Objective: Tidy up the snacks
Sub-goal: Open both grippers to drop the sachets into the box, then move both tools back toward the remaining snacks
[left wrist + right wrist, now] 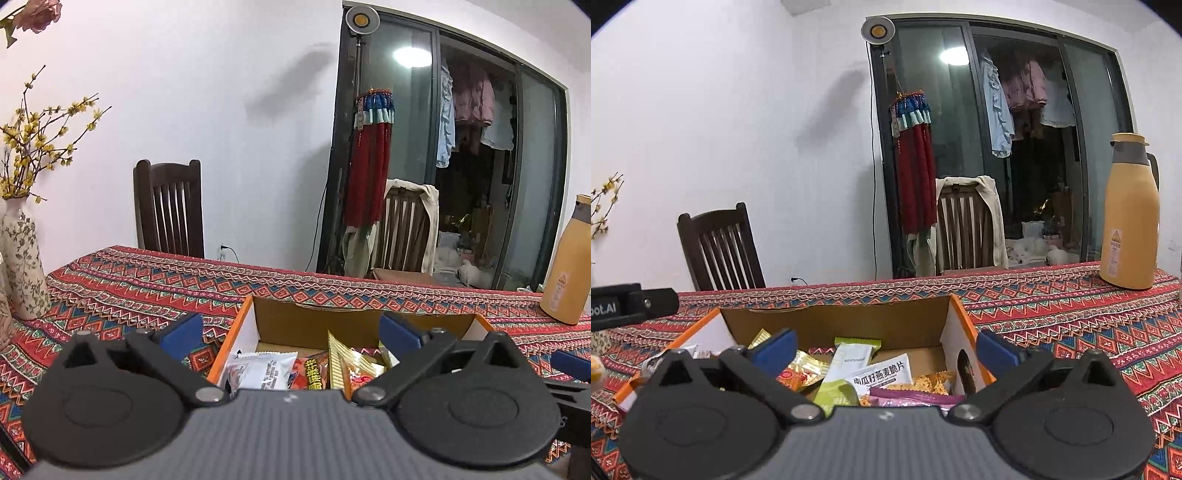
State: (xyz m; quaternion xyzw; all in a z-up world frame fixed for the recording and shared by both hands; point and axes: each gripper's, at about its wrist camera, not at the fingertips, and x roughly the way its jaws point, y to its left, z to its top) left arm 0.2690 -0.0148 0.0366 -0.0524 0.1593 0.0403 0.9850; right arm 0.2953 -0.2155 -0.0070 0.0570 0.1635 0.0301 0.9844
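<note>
**Both tongs wide open over the snack box**

Left wrist view: the left gripper point(291, 330) stands with its blue-padded jaws spread wide and nothing between them. Just beyond it sits the cardboard box point(236, 325), orange-edged, on the patterned tablecloth point(129, 280). Inside lie a white snack packet point(264, 371), a red packet with yellow lettering point(314, 373) and a gold-striped packet point(338, 360); the gripper body hides their lower parts and the box's near wall. A floral vase point(20, 258) stands at the left edge, partly cut off, and an orange thermos point(567, 266) at the right, also cut off.

Right wrist view: the right gripper point(884, 350) is likewise fully open and empty, poised over the same box point(955, 332). Here a green-and-white packet point(846, 369), a white packet printed with Chinese characters point(882, 374), an orange foil packet point(803, 373) and a purple wrapper point(912, 399) lie jumbled inside, the nearest ones partly hidden. The thermos point(1128, 221) stands whole, well apart on the cloth.
</note>
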